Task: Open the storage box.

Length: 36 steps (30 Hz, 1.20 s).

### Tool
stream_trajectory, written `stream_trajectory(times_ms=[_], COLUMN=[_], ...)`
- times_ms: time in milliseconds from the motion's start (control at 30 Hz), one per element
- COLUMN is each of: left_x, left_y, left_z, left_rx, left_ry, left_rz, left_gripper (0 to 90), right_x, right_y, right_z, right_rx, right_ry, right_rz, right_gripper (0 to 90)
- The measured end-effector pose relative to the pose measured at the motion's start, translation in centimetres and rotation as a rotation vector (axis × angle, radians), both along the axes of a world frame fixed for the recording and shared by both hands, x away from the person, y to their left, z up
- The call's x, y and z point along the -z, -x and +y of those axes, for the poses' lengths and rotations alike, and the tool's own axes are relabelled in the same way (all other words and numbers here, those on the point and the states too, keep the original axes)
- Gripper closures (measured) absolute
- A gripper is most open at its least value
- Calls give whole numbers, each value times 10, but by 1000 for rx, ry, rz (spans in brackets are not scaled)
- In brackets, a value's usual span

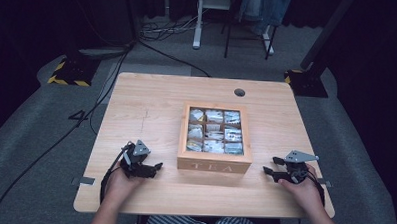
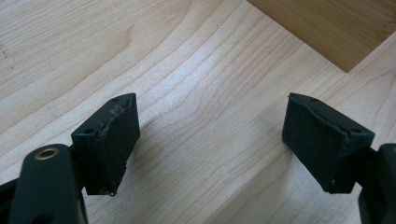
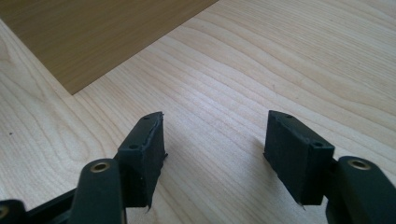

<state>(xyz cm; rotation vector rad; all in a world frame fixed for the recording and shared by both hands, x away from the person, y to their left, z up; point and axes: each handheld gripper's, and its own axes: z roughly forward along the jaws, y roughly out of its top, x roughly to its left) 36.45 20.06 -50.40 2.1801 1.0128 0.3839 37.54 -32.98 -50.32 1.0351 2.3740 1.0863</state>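
Two grippers rest low over a pale wooden table [image 1: 152,95], one on each side of a wooden tea box [image 1: 215,135] that sits near the table's middle. The box has a windowed lid through which rows of tea packets [image 1: 215,131] show, and the word TEA is on its near wall.

At the left, the left gripper [image 1: 154,169] is held in the person's left hand [image 1: 119,182], near the table's near edge and just to the left of the box's near left corner, apart from it. Its jaws point right, toward the box. In the left gripper view the two black jaws stand spread wide with only bare table between them, and a corner of the box shows at the upper right, beyond the jaws.

At the right, the right gripper [image 1: 268,165] is held in the right hand [image 1: 304,190], near the box's near right corner and not touching it. Its jaws point left and are likewise spread apart over bare wood, with the box's side at the upper left of the right gripper view.
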Motion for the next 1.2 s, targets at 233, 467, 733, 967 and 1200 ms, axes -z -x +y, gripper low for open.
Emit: stream_trajectory(times_ms=[233,467,733,967,1200], left_x=[0,0,0,0,0], left_y=[-1,-1,-1,-1,-1], left_z=[1,1,1,1,1], left_rx=[-1,-1,-1,-1,-1], left_ry=[-1,0,-1,-1,-1], left_rz=[0,0,0,-1,0], left_gripper=[201,201,201,201,201], right_x=[0,0,0,0,-15], right_y=[0,0,0,1,4], right_z=[0,0,0,0,-5], right_rx=[2,2,2,11,-3], right_ry=[0,0,0,-7,7], right_rz=[0,1,0,-2,20], right_gripper=[370,370,371,444,900])
